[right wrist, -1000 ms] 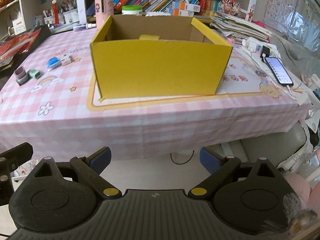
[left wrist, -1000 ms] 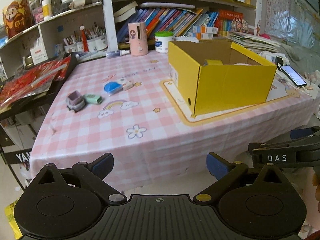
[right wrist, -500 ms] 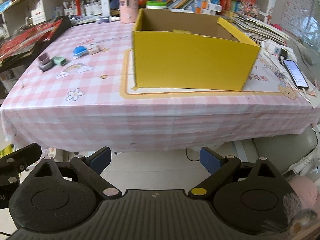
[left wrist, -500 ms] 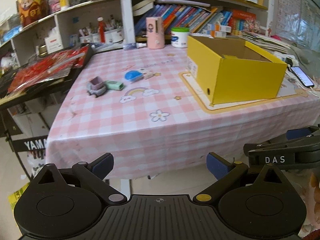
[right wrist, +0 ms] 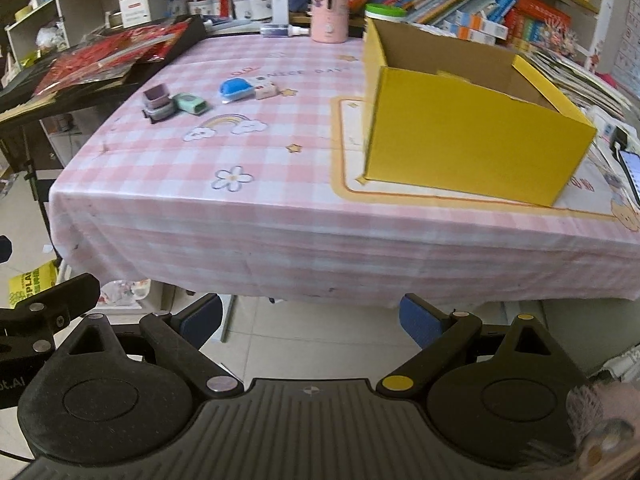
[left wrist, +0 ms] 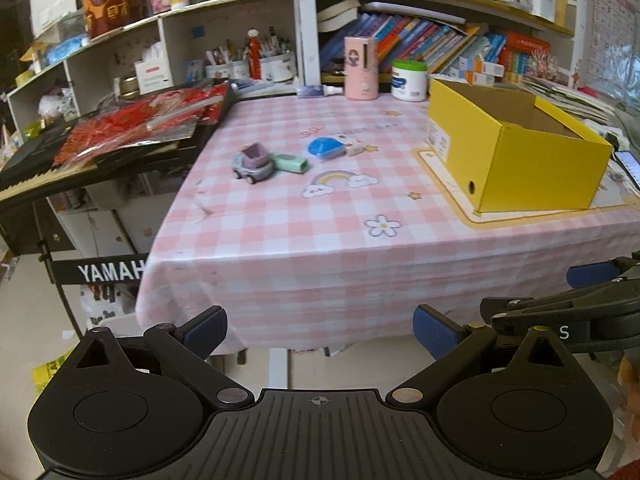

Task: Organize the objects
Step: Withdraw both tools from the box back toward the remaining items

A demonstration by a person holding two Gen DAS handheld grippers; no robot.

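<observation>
Both grippers hang short of the table's near edge, over the tiled floor, each holding nothing. The left gripper has its blue-padded fingers spread wide apart, and the right gripper is spread just as wide. In the left wrist view the right gripper's body juts in at 3 o'clock.

On the pink checked tablecloth, the yellow box stands open-topped at about 1 o'clock in the right wrist view, resting on a cream mat with a yellow border (what lies inside the box cannot be seen from here). Well apart from it, toward 11 o'clock, sit four small items in a loose row: a purple-and-grey toy car, a mint green piece touching it, then a blue rounded item with a small white block just beside it.

A pink cylinder and a green-lidded tub stand at the table's far edge by the bookshelf
</observation>
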